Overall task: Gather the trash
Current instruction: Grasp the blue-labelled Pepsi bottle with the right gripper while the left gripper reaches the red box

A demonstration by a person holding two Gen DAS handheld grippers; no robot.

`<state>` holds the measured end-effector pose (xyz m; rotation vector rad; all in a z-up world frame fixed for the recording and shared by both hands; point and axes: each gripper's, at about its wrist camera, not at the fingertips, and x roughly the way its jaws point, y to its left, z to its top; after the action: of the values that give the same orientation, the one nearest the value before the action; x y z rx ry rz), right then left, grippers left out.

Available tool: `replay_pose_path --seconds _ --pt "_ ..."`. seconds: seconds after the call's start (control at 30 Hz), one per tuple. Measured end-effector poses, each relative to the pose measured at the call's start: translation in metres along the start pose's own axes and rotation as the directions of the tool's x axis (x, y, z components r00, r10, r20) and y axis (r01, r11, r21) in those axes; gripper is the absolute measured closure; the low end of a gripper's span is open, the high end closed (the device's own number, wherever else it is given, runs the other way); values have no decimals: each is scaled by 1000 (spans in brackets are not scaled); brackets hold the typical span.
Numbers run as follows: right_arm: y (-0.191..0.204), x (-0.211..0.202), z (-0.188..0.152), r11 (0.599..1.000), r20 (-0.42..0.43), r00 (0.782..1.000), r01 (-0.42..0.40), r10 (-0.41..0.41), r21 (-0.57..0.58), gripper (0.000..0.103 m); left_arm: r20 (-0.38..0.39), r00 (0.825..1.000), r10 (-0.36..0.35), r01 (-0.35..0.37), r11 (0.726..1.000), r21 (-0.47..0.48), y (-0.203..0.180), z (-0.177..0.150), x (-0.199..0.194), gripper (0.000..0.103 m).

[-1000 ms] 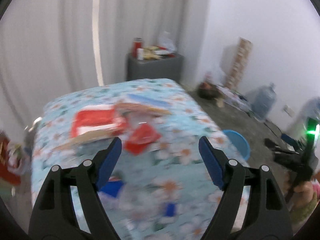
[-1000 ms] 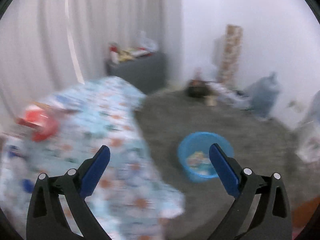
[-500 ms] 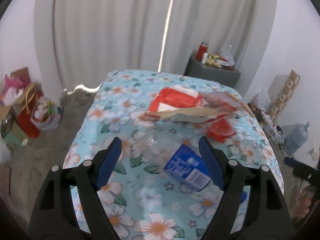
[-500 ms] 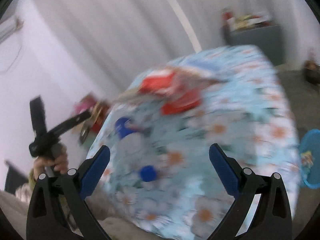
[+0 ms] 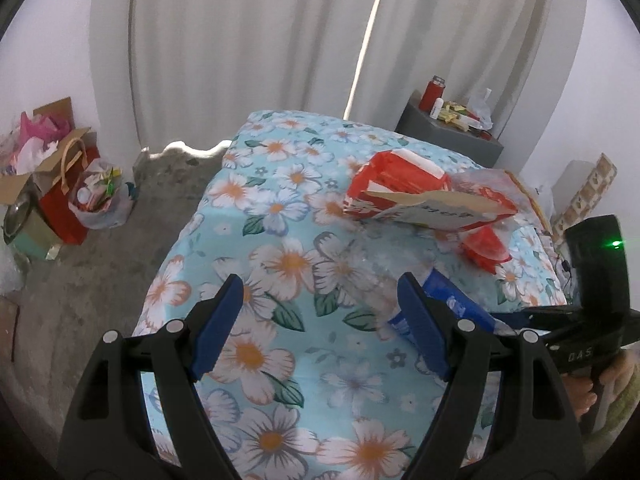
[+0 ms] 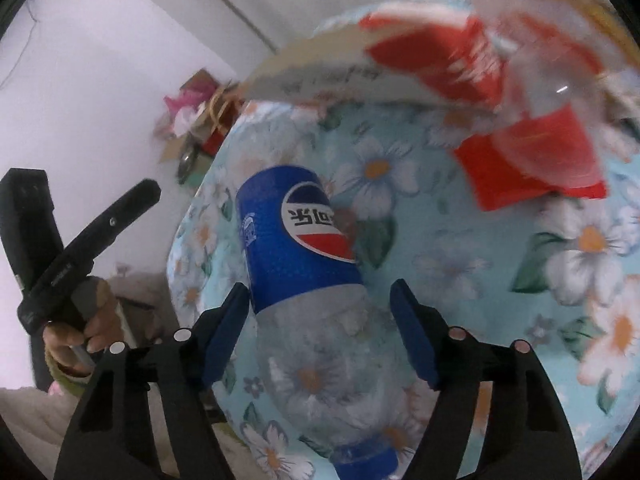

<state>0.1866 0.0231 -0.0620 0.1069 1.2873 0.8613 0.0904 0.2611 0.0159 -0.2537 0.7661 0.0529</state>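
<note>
An empty clear Pepsi bottle (image 6: 304, 264) with a blue label and blue cap lies on the floral tablecloth (image 5: 280, 264). My right gripper (image 6: 320, 328) is open and straddles the bottle's clear upper body, jaws either side, not closed on it. The bottle also shows in the left wrist view (image 5: 456, 304), partly hidden behind my left gripper's right finger. My left gripper (image 5: 320, 320) is open and empty above the cloth, left of the bottle. A red and white carton (image 5: 404, 188) with a cardboard flap and a red plastic cup (image 5: 486, 246) lie farther back.
A grey side cabinet (image 5: 452, 136) with a red flask and snacks stands at the back right. Bags and boxes of clutter (image 5: 60, 196) sit on the floor at the left. White curtains hang behind. The right gripper's body (image 5: 592, 300) shows at the right edge.
My right gripper has swung from the floor and blue basin to the table and moved in around the Pepsi bottle. My left gripper has drifted slightly forward over the cloth.
</note>
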Motion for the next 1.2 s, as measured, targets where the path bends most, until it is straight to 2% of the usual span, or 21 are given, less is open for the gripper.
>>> replay_pose_path --seconds 0.27,0.4,0.53,0.67,0.8,0.97,1.03,1.1,1.17,1.2 --pt "2 5 -15 1000 -30 999 19 -19 4 38 -30 999 -10 10 1000 -15 6 -4 13 28" --pt "-8 -15 -40 998 -26 999 28 -27 58 41 -40 999 -30 30 1000 -5 0 -7 18 28" --pt "-28 -49 -77 987 13 997 73 -75 146 41 -58 996 -61 62 998 22 -13 -11 24 28" --pt "-53 -84 -114 957 73 987 116 -140 265 41 -76 993 -90 95 994 59 -32 -15 31 28" --pt "-71 -111 -138 915 131 965 166 -227 368 41 -66 991 -119 123 990 74 -46 -13 31 28" --pt "-98 -130 -154 863 204 943 135 -263 486 41 -33 985 -171 173 983 65 -55 -4 24 28" --pt "-102 -125 -152 855 220 940 119 -260 505 41 -14 977 -212 212 977 30 -53 3 22 28" --pt "-103 -123 -150 851 225 937 120 -267 511 41 -1 958 -287 287 957 -51 -48 14 23 28" --pt "-100 -121 -147 852 228 932 132 -280 507 41 -4 927 -376 371 917 -145 -43 22 28 28" --pt "-98 -119 -146 852 228 931 136 -284 505 41 -9 902 -431 419 882 -216 -40 27 34 28"
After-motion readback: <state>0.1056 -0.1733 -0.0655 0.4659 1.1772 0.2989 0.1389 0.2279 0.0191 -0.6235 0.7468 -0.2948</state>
